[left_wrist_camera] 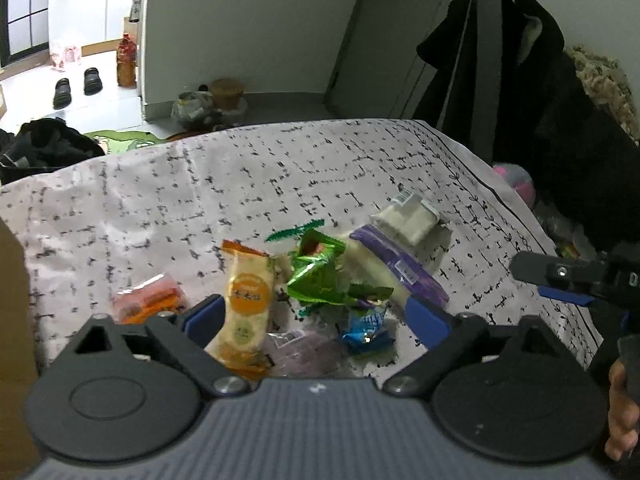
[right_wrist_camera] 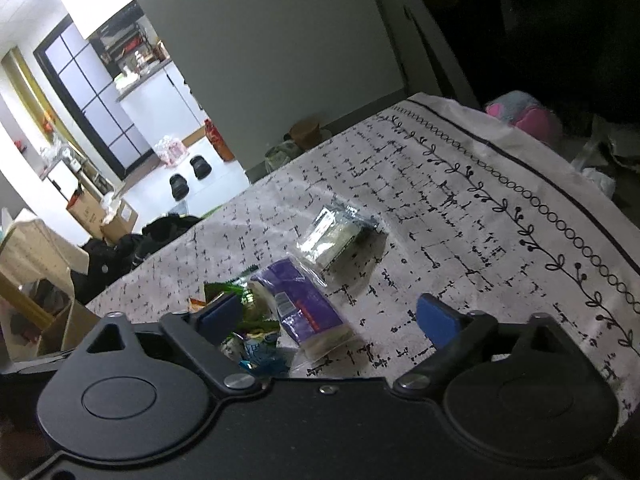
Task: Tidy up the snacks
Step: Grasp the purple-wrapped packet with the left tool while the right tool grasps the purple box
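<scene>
Both tongs stand spread with nothing pinched, poised over the snack heap on your table (left_wrist_camera: 160, 184), which wears a white cloth with black dashes. Your left tongs (left_wrist_camera: 316, 316) hover over the near part of the pile, their blue pads straddling several packets at once, likely so you can choose one before closing.

Going left to right: a small orange-red sachet (left_wrist_camera: 148, 300) lies alone at the left edge. Beside it, a long yellow-and-orange wrapped biscuit pack (left_wrist_camera: 246, 312) leans across the left pad, and a pale lilac packet (left_wrist_camera: 304, 350) sits under the tongs. A crumpled green foil wrapper (left_wrist_camera: 318, 272) tops the middle, with a small blue foil sweet (left_wrist_camera: 366, 326) nearer you. A purple-and-white flat pack (left_wrist_camera: 396, 266) slants away to the right, and a clear bag of pale cubes (left_wrist_camera: 406, 218) rests farthest, apart from the heap.

Your right tongs (right_wrist_camera: 324, 314) hang at the pile's right side, closest to the purple-and-white pack, which looks the easiest pick there since it lies flat and clear.
</scene>
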A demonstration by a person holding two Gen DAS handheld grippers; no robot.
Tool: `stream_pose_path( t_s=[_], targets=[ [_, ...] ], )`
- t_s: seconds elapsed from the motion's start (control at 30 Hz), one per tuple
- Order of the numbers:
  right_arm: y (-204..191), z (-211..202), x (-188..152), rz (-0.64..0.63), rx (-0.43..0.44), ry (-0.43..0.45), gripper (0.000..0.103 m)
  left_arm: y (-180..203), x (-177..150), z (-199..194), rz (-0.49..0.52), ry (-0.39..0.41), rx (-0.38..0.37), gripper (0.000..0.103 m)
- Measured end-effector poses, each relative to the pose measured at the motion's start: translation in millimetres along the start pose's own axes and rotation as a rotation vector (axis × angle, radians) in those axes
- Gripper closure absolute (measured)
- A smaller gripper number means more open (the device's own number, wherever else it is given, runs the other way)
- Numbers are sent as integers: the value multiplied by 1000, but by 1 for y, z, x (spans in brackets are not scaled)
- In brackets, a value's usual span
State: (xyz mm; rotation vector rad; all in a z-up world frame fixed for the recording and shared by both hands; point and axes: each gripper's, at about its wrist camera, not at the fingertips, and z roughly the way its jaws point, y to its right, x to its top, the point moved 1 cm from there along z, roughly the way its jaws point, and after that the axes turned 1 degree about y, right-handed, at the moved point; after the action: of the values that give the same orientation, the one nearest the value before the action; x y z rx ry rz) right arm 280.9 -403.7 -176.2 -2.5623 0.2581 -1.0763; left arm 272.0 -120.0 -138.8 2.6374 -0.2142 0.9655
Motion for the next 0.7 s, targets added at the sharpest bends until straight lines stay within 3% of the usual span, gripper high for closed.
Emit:
stream_pose_path(
  t_s=[0.13, 0.17, 0.47, 0.7],
  targets=[
    [1, 10, -1, 5, 13, -25, 22, 2, -6, 12, -6, -40, -15, 41],
    [1, 12, -1, 4, 15, -29, 22, 3, -7, 15, -5, -50, -12, 44],
    [1, 30, -4, -6, 24, -41, 23, 4, -20, 28, -12, -104, 17, 47],
    [-7, 56, -7, -36, 37, -74, 32, -4, -26, 43, -77, -149, 30, 47]
  ],
)
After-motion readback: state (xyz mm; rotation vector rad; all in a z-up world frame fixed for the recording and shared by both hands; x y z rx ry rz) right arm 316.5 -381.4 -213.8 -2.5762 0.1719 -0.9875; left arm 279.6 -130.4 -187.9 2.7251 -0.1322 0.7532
